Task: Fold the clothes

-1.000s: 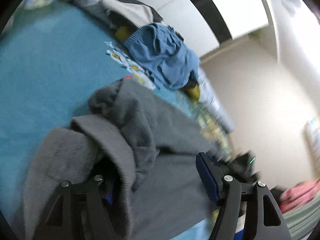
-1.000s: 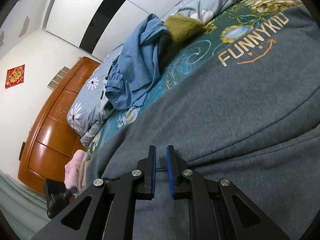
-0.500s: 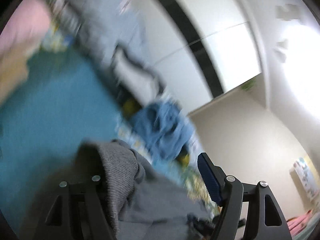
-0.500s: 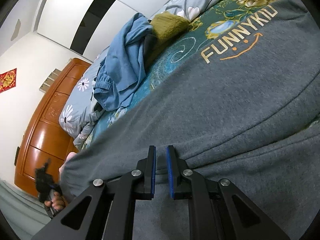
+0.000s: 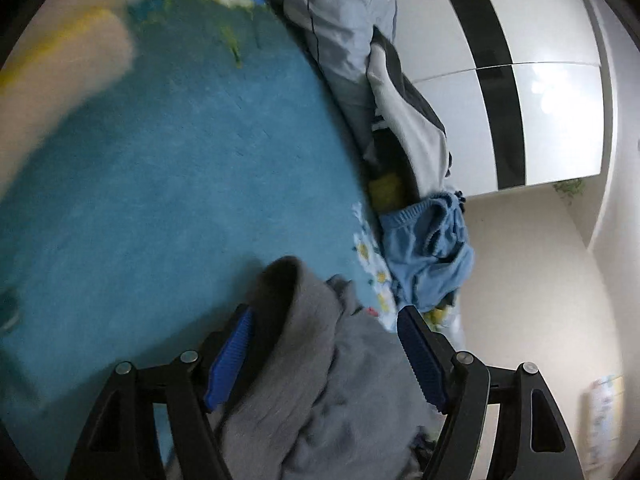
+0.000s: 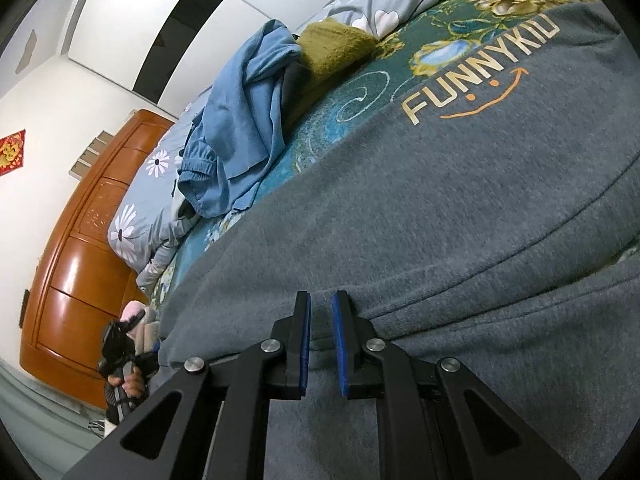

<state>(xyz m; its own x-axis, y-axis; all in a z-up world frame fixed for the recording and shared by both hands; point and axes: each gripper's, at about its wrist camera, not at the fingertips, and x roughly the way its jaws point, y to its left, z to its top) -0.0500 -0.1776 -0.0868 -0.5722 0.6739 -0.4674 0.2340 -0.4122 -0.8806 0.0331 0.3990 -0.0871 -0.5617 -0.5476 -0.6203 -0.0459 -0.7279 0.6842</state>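
Note:
A grey sweatshirt [image 6: 480,200] with "FUNNYKID" printed on it lies spread on the bed. My right gripper [image 6: 322,304] rests on it near a seam fold, its fingers narrowed on the fabric. In the left wrist view a bunched part of the same sweatshirt [image 5: 320,380] sits between the wide-apart fingers of my left gripper [image 5: 324,316], which is open. Its blue pads [image 5: 228,356] do not press the cloth. The left gripper and the hand [image 6: 128,384] holding it show low at the left of the right wrist view.
A crumpled blue garment [image 5: 428,256] [image 6: 240,120] lies beyond the sweatshirt, beside an olive-green one [image 6: 336,48]. A grey and dark garment [image 5: 408,112] lies farther back. The blue bed cover [image 5: 160,200] stretches left. A floral quilt [image 6: 148,200] and wooden headboard [image 6: 80,260] border the bed.
My left gripper swung up and back down, still open; the grey cloth now sits between its fingers. The right gripper stayed on the sweatshirt, almost unmoved.

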